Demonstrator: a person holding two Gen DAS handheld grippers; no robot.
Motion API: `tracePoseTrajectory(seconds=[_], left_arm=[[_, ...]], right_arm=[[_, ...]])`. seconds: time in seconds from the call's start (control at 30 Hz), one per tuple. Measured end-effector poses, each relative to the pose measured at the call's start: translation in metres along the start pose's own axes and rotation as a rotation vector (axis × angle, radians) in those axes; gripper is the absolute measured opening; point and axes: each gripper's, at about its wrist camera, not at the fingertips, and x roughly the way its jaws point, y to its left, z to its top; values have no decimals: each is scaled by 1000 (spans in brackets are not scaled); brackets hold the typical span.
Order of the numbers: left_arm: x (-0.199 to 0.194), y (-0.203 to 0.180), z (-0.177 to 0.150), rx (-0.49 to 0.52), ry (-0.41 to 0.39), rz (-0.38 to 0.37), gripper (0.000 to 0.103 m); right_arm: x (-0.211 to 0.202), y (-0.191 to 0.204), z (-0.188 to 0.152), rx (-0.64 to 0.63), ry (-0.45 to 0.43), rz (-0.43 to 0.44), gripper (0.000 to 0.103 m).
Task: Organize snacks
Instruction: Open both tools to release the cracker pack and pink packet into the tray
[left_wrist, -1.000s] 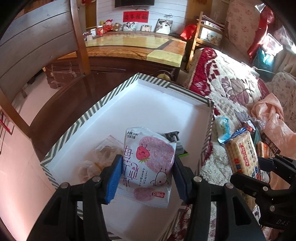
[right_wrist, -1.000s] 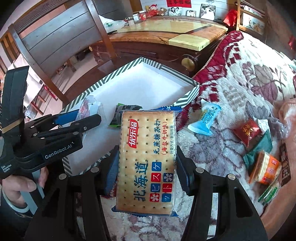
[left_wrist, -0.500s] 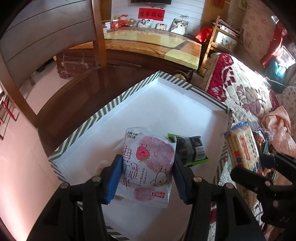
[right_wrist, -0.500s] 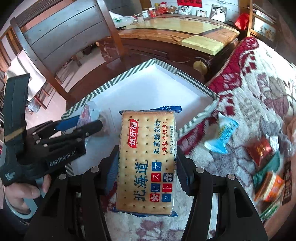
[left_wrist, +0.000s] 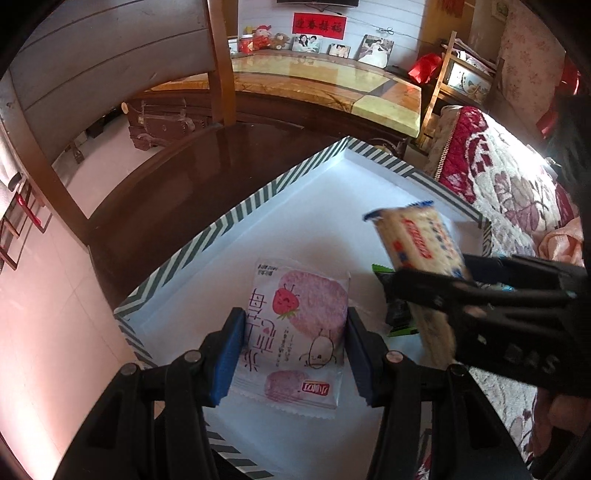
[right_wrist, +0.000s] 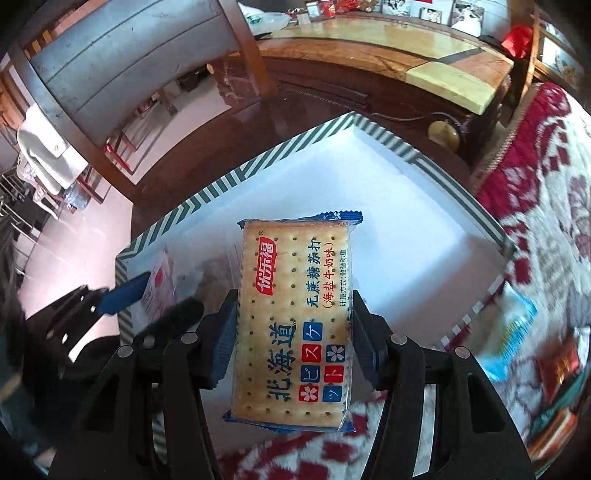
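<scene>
My left gripper (left_wrist: 293, 350) is shut on a pink-and-white strawberry snack packet (left_wrist: 295, 328), held over the near part of a white box with a green-striped rim (left_wrist: 236, 218). My right gripper (right_wrist: 293, 332) is shut on a long pack of soda crackers (right_wrist: 293, 314) and hangs over the same white box (right_wrist: 406, 206). In the left wrist view the cracker pack (left_wrist: 421, 243) and the right gripper (left_wrist: 424, 288) come in from the right, above a dark packet with a green edge (left_wrist: 397, 317) lying in the box. The left gripper (right_wrist: 144, 299) shows at the left of the right wrist view.
The box sits on a dark glossy table (left_wrist: 192, 162) beside a red-and-cream floral blanket (right_wrist: 546, 206). Several loose snacks, one light blue (right_wrist: 513, 332), lie on the blanket at right. A wooden chair (left_wrist: 110, 74) stands behind the table.
My right gripper has carried the cracker pack left from over the blanket to over the box. My left gripper drifted slightly across the box with the strawberry packet still in it.
</scene>
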Motion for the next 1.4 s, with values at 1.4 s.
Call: tracePoseTrajectory(seconds=[1.4], left_arm=[[-34, -54, -14, 82, -39, -15, 91]], right_arm=[[-80, -60, -104, 230, -154, -15, 57]])
